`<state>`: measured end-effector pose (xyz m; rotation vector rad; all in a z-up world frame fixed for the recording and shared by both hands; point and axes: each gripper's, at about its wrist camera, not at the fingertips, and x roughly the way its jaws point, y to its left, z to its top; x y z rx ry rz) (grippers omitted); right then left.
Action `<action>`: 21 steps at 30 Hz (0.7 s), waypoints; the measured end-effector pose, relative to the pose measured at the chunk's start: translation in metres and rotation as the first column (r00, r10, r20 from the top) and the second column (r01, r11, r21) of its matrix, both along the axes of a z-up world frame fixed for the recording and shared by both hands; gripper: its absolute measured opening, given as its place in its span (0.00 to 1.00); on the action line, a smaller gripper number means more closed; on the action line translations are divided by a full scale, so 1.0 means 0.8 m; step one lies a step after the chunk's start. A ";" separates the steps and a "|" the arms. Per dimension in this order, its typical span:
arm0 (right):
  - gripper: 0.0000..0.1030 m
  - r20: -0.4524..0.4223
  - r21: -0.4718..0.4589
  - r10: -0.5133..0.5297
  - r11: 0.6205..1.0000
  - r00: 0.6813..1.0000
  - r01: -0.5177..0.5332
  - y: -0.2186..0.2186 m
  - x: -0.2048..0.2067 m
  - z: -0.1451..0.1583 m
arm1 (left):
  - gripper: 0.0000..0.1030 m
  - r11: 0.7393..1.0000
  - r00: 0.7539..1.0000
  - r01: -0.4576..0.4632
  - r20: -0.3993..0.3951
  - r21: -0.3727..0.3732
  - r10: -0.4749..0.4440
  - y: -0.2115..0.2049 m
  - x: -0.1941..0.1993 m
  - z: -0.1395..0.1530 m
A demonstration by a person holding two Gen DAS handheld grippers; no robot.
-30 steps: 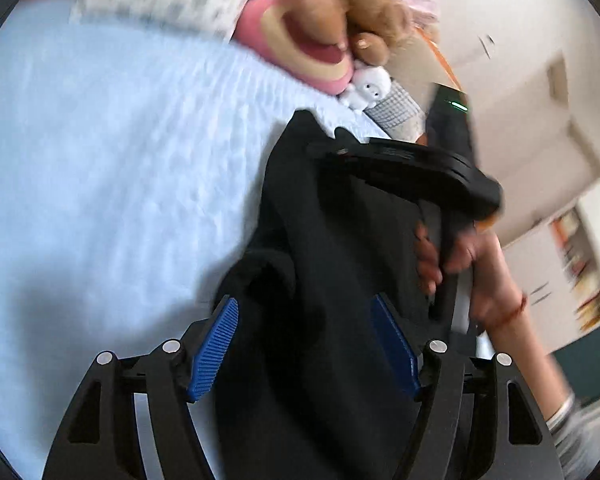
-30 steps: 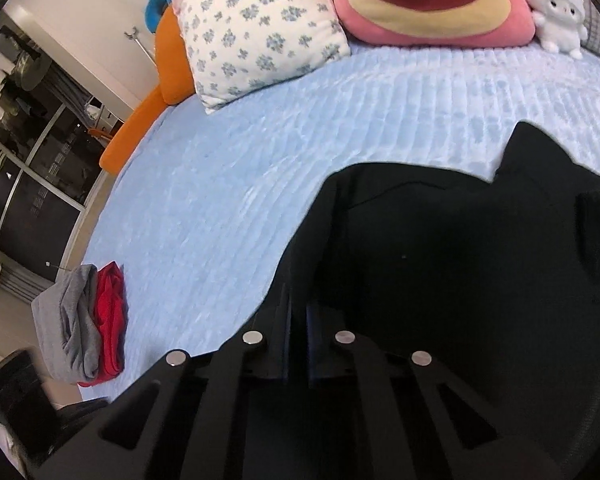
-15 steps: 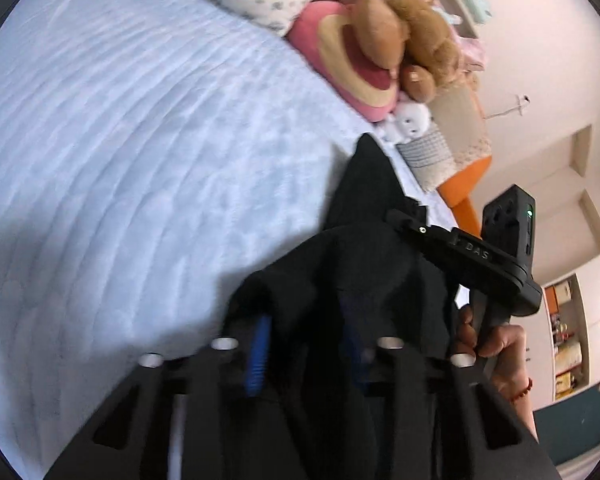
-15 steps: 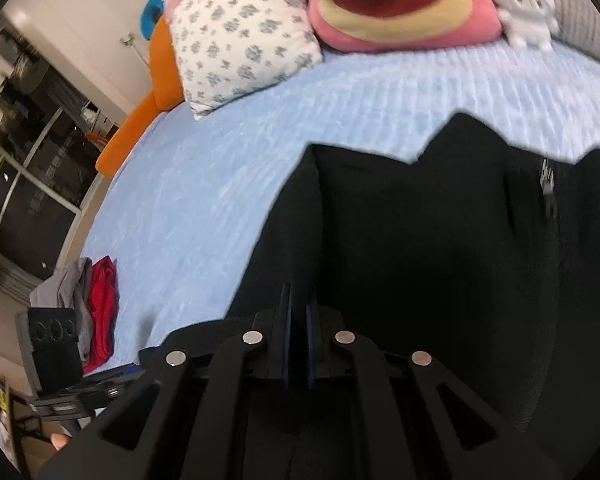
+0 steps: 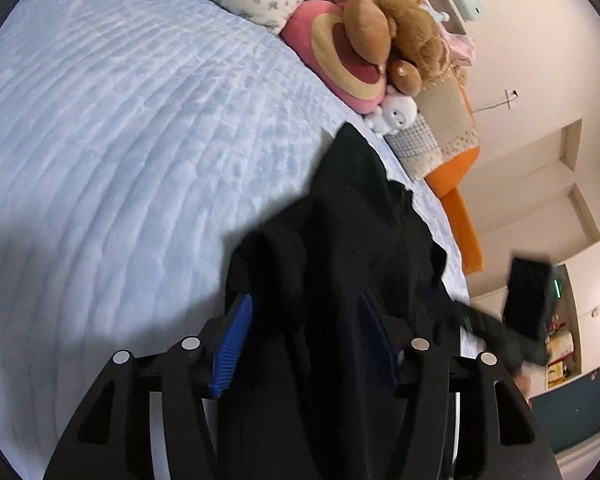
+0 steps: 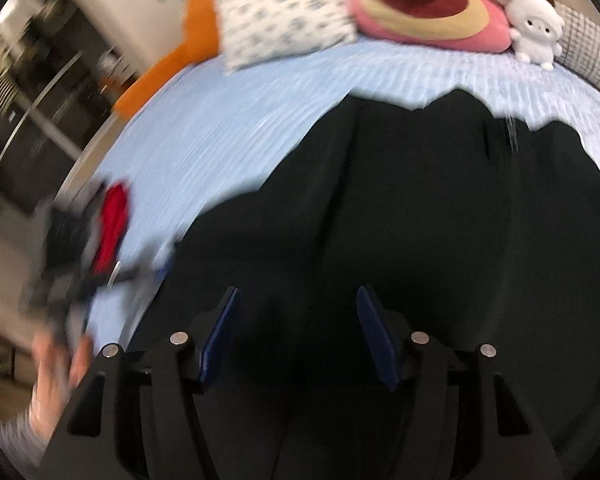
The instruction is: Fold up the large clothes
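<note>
The black garment (image 6: 440, 240) was spread across the lower centre and right of the right wrist view, on the light blue bed (image 5: 120, 140). A second earlier the right claw (image 6: 296, 332) had been clamped shut on the cloth; now its jaws were opening, fabric under them but not pinched. The left claw (image 5: 304, 340), briefly closed half a second before, was opening too, a bunched fold lying loosely between its blue pads (image 5: 232, 344). A fold was judged just released. Bare bed was left at upper left; pillows (image 6: 284, 8) and plush toys (image 5: 400, 36) crowded the top edge
</note>
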<state>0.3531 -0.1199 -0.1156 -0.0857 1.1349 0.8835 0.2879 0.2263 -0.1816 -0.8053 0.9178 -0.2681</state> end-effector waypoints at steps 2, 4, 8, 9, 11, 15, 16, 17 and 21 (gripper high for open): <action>0.58 -0.015 -0.011 0.041 0.999 0.999 -0.041 -0.026 -0.056 0.004 | 0.65 1.000 1.000 0.009 0.003 -0.009 -0.009 -0.005 -0.014 0.002; 0.58 -0.039 -0.021 0.070 0.997 0.997 -0.071 -0.056 -0.121 0.003 | 0.66 1.000 1.000 0.011 -0.003 -0.023 -0.011 -0.009 -0.029 0.001; 0.58 -0.108 -0.066 0.070 0.995 0.992 -0.078 -0.099 -0.215 -0.020 | 0.66 0.998 0.999 0.032 -0.015 -0.054 -0.033 -0.021 -0.060 -0.003; 0.58 -0.131 -0.081 0.070 0.993 0.989 -0.081 -0.105 -0.234 -0.030 | 0.66 0.997 0.999 0.044 -0.019 -0.062 -0.045 -0.027 -0.067 -0.004; 0.58 -0.160 -0.102 0.079 0.990 0.984 -0.097 -0.106 -0.259 -0.045 | 0.67 0.992 0.997 0.076 -0.026 -0.098 -0.079 -0.043 -0.083 -0.008; 0.47 -0.173 -0.071 0.125 0.988 0.977 -0.139 -0.092 -0.285 -0.055 | 0.67 0.987 0.993 0.111 -0.036 -0.112 -0.116 -0.070 -0.102 -0.013; 0.27 -0.182 -0.066 0.133 0.987 0.974 -0.147 -0.087 -0.285 -0.056 | 0.67 0.988 0.992 0.114 -0.036 -0.101 -0.118 -0.075 -0.105 -0.013; 0.23 -0.193 -0.054 0.137 0.987 0.972 -0.150 -0.084 -0.287 -0.055 | 0.67 0.988 0.992 0.113 -0.036 -0.103 -0.117 -0.077 -0.106 -0.013; 0.19 -0.146 -0.040 0.139 0.988 0.979 -0.146 -0.080 -0.297 -0.036 | 0.48 0.984 0.991 0.131 -0.025 -0.121 -0.135 -0.081 -0.109 -0.005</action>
